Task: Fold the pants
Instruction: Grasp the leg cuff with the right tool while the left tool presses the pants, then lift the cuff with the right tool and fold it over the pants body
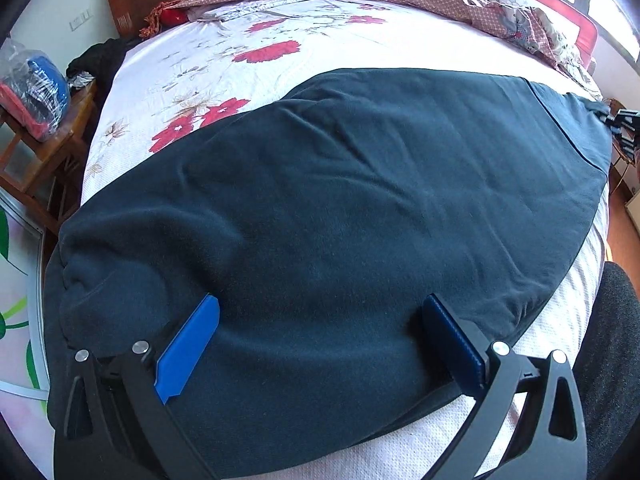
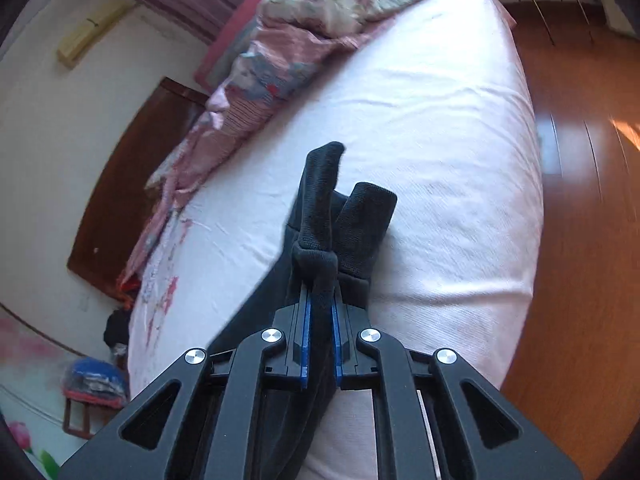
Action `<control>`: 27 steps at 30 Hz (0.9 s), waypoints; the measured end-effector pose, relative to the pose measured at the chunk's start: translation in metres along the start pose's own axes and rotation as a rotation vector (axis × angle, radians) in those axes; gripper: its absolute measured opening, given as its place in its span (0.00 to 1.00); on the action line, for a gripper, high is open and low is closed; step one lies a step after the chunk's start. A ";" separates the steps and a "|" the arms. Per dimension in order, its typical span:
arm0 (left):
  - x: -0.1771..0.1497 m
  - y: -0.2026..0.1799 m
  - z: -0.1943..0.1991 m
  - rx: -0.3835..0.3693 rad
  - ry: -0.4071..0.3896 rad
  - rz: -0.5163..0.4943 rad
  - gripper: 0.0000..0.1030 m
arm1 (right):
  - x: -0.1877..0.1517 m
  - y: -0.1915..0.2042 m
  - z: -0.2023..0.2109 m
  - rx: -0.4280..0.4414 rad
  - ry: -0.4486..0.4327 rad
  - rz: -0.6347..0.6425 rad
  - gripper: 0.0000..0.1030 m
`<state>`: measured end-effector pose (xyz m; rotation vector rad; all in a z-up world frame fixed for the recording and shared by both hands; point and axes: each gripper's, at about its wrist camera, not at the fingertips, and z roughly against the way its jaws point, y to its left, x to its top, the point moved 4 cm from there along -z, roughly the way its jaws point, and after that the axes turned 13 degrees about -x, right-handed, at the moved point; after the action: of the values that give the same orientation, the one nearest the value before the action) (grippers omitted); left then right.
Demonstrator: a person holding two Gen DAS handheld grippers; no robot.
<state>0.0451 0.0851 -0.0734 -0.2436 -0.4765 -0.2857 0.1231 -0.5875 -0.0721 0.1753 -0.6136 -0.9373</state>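
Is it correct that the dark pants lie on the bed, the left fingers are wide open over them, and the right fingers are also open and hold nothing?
Not quite. The right wrist view shows the right gripper shut on the pants, pinching a bunched end. The rest holds: pants on the bed, left gripper wide open over them.

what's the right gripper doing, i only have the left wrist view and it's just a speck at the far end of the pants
Observer: The right gripper is shut on a bunched cuff of the pants, dark cloth pinched between its blue pads.
Operator: both cuffs or one
Observer: One fold is clamped; a second cuff stands beside it, right of the pads and outside them.
Operator: anything past that end of the bed
Observer: Bare sheet, then wooden floor beyond the mattress edge.
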 end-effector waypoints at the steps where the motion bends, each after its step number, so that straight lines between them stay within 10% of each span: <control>1: 0.000 0.000 0.000 -0.003 -0.002 -0.001 0.98 | -0.002 -0.004 -0.003 -0.005 0.005 0.006 0.08; 5: -0.001 0.000 0.001 -0.004 -0.005 -0.007 0.98 | -0.007 -0.011 0.009 -0.052 -0.025 0.010 0.23; 14: 0.000 0.000 0.001 -0.005 -0.007 -0.004 0.98 | -0.009 -0.008 -0.003 0.082 0.012 0.000 0.23; 17: 0.000 0.000 0.001 -0.005 -0.007 -0.003 0.98 | -0.007 -0.003 -0.002 0.087 0.024 0.009 0.09; 27: 0.002 0.000 0.009 -0.008 -0.025 0.028 0.98 | -0.022 0.105 0.081 0.008 -0.184 0.365 0.08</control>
<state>0.0432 0.0877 -0.0651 -0.2616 -0.4967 -0.2576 0.1414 -0.4987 0.0264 -0.0174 -0.7888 -0.6009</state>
